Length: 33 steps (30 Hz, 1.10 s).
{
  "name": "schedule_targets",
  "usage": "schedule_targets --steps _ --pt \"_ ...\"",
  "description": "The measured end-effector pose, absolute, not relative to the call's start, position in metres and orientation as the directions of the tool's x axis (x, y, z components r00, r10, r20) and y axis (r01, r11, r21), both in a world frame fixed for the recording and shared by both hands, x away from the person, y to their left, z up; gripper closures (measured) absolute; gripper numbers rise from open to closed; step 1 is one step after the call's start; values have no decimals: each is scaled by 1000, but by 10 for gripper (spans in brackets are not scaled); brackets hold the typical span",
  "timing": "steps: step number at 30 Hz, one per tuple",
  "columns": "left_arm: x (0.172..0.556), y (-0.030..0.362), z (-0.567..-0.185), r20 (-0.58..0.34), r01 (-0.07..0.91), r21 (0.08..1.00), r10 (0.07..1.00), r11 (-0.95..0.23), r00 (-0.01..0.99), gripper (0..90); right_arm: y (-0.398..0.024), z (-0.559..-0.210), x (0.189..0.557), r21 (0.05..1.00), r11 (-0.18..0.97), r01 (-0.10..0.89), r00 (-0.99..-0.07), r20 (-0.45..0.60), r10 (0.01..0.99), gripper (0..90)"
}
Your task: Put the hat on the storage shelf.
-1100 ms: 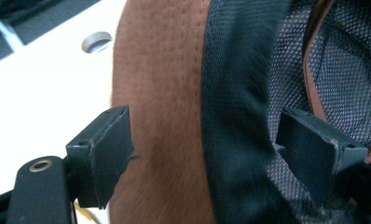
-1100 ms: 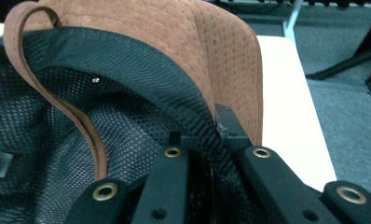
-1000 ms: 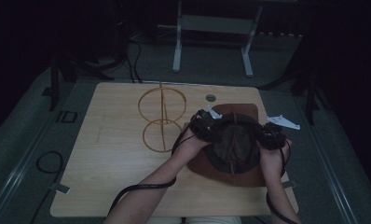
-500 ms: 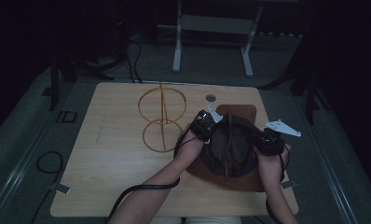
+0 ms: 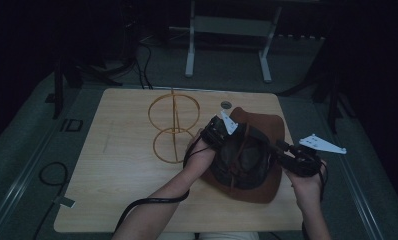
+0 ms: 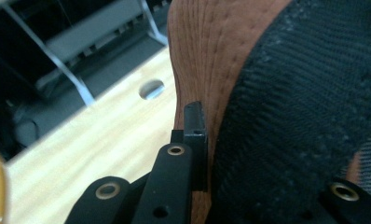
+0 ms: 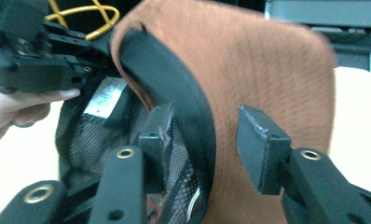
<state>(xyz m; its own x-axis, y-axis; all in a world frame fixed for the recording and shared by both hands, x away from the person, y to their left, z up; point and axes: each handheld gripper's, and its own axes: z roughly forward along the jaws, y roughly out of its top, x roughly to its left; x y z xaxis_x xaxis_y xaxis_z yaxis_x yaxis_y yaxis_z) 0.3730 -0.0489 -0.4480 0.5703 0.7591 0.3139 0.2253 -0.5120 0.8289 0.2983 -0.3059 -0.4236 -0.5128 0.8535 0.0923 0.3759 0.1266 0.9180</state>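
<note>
A brown hat (image 5: 254,125) lies upside down at the right of the table, its dark mesh lining (image 5: 239,162) facing up. My left gripper (image 5: 235,136) is at the hat's left rim, shut on the black inner band and the brown brim (image 6: 197,56). My right gripper (image 5: 270,145) is at the hat's right rim. Its jaws have just been opening and straddle the black band (image 7: 183,88), one finger (image 7: 158,133) inside the hat, the other (image 7: 260,147) outside over the brim, not pressing. In the right gripper view the left gripper (image 7: 88,65) grips the far rim.
A gold wire stand (image 5: 173,127) of two rings stands just left of the hat. The wooden table (image 5: 117,165) has a round hole (image 5: 226,105) near its far edge. A metal frame (image 5: 227,30) stands on the floor beyond, and a cable (image 5: 49,172) lies at the left.
My right gripper has drawn out to the right and a little up, and its jaws have parted. The left hand has stayed at the hat's left rim.
</note>
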Motion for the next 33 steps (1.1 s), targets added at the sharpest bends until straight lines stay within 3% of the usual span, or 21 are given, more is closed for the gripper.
schedule_targets --steps 1,7,13,14,20,25,31,33 --pt "370 -46 -447 318 200 839 754 -506 575 878 -318 -417 294 931 127 341 -480 57 875 520" --pt "356 -30 -439 322 99 868 704 -486 633 878 -356 -418 302 932 89 352 -393 61 917 502" --pt "346 -15 -436 353 -22 884 634 -467 689 877 -372 -428 315 917 89 389 -376 69 924 510" --pt "343 -9 -435 345 -73 898 592 -433 729 877 -372 -429 317 915 89 392 -386 76 919 509" --pt "334 -3 -433 361 -169 910 524 -378 771 877 -355 -437 320 918 124 377 -505 91 858 538" --pt "331 -2 -433 354 -190 916 493 -352 794 877 -336 -436 316 926 140 351 -625 120 771 545" --pt "331 -1 -434 316 -199 938 468 -282 826 877 -319 -435 314 932 160 325 -691 118 713 544" --pt "329 -3 -433 312 -212 942 440 -261 842 877 -306 -431 308 948 167 270 -757 102 645 530"
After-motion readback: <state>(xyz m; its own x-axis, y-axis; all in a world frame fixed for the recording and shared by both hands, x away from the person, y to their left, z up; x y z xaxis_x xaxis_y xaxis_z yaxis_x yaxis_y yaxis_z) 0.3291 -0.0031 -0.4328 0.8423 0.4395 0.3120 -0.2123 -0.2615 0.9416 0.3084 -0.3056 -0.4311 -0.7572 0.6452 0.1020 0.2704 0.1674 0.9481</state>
